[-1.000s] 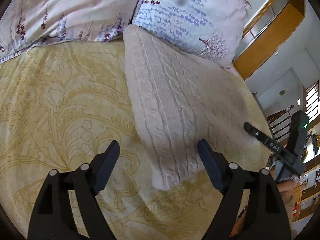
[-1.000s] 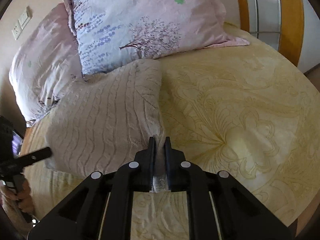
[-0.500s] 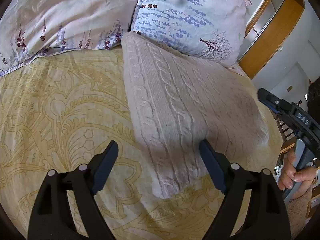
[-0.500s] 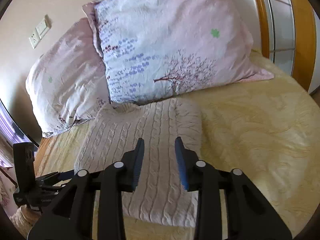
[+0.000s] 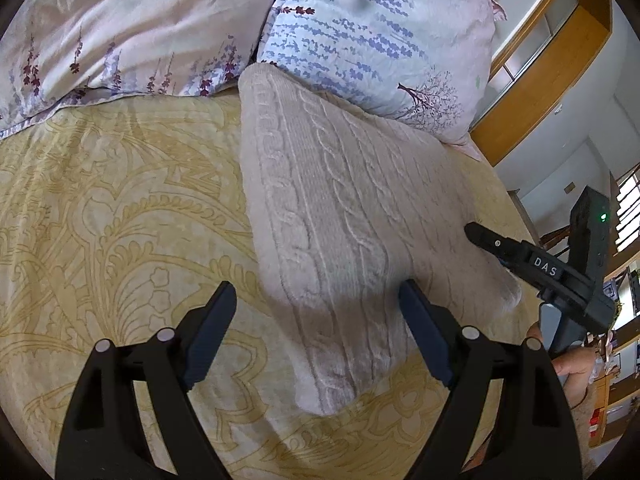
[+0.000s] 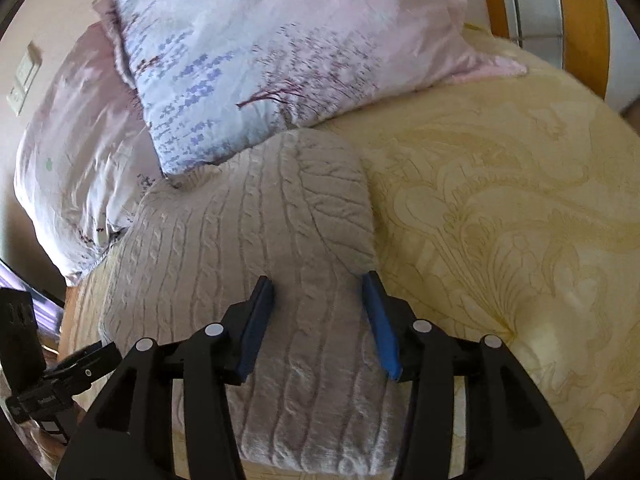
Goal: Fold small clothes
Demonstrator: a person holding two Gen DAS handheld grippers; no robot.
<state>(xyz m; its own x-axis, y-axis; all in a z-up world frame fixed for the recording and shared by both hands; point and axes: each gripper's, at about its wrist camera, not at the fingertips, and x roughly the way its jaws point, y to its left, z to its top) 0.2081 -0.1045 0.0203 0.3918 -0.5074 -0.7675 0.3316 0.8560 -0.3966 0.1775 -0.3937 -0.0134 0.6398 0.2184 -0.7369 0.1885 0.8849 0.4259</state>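
A cream cable-knit sweater [image 5: 344,216] lies folded into a long rectangle on the yellow patterned bedspread [image 5: 112,208], its far end against the pillows. My left gripper [image 5: 320,308] is open and empty, hovering over the sweater's near corner. My right gripper [image 6: 318,304] is open and empty, just above the sweater [image 6: 256,240] near its right edge. The right gripper also shows in the left wrist view [image 5: 532,264], over the sweater's right side. The left gripper shows at the lower left of the right wrist view [image 6: 60,380].
Two floral pillows [image 5: 372,32] [image 5: 132,28] lie at the head of the bed. A wooden headboard frame [image 6: 596,20] stands at the far right. A wall socket [image 6: 24,76] is at the left. Bedspread [image 6: 520,220] stretches to the right of the sweater.
My right gripper let go of the sweater's edge and opened wide, then dropped closer over the sweater. The sweater now lies flat. My left gripper stayed open and shifted slightly.
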